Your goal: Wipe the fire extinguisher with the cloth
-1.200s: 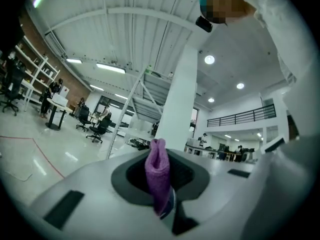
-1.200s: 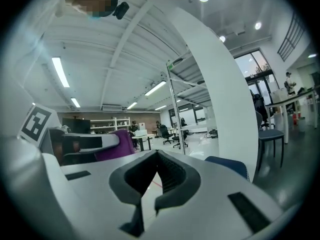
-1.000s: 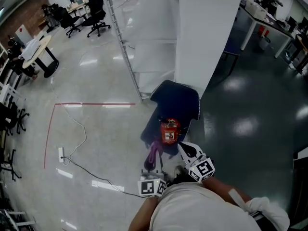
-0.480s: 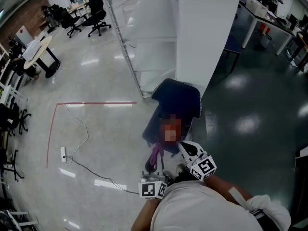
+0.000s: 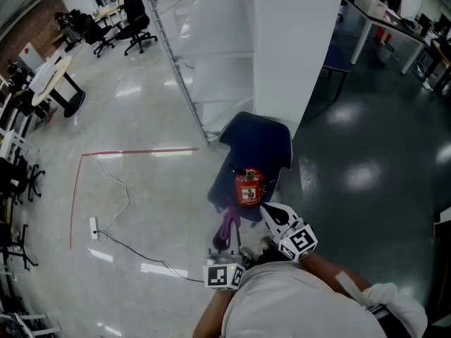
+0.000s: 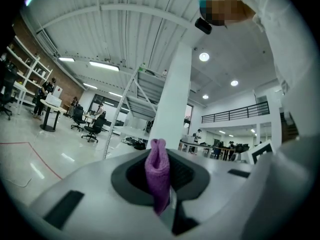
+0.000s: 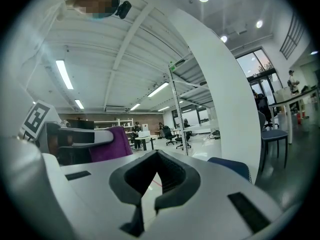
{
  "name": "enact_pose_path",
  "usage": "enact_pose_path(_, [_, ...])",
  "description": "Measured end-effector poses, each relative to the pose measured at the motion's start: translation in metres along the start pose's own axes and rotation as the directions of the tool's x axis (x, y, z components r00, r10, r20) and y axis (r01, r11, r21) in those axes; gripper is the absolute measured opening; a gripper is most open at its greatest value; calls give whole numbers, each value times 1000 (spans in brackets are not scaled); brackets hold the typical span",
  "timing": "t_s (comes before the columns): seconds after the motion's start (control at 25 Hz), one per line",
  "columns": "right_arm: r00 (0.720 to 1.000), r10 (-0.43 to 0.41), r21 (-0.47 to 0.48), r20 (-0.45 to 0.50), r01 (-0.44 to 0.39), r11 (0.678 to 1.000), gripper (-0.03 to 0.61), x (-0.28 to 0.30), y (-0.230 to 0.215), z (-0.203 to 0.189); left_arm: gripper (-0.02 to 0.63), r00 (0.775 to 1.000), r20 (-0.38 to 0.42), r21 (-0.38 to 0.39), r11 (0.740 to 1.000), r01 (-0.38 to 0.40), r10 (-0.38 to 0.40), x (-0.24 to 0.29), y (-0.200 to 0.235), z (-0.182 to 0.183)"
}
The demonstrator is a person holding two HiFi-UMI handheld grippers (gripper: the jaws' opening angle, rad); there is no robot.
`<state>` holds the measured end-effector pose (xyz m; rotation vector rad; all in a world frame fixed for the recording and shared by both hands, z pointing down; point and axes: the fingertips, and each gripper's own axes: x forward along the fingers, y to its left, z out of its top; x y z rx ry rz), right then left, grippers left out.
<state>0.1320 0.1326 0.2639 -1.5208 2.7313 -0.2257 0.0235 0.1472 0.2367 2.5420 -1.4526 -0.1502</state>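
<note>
A red fire extinguisher (image 5: 248, 187) stands on a dark blue chair (image 5: 259, 145) against a white pillar. My left gripper (image 5: 225, 242) is just below and left of it, shut on a purple cloth (image 5: 227, 224) that sticks up toward the extinguisher. In the left gripper view the cloth (image 6: 158, 176) is pinched upright between the jaws. My right gripper (image 5: 273, 215) sits beside the extinguisher's lower right, its jaws shut with nothing between them. The right gripper view shows the cloth (image 7: 111, 144) at the left and the chair's edge (image 7: 234, 167); the extinguisher is out of sight there.
A wide white pillar (image 5: 296, 48) rises behind the chair. A metal frame post (image 5: 180, 76) slants at its left. A cable (image 5: 121, 197) and power strip (image 5: 92, 225) lie on the shiny floor by a red tape line (image 5: 134, 151). Desks and office chairs stand far left.
The head view has shifted slightly. Both grippers and the cloth stay almost where they were beside the extinguisher.
</note>
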Motion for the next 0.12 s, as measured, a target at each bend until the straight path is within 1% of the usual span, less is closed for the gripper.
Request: enact_pose_path(0.12, [1000, -6, 0, 0, 6, 1000, 14, 2, 1, -1, 51, 1000, 5, 6, 1000, 5, -5, 1, 3, 1])
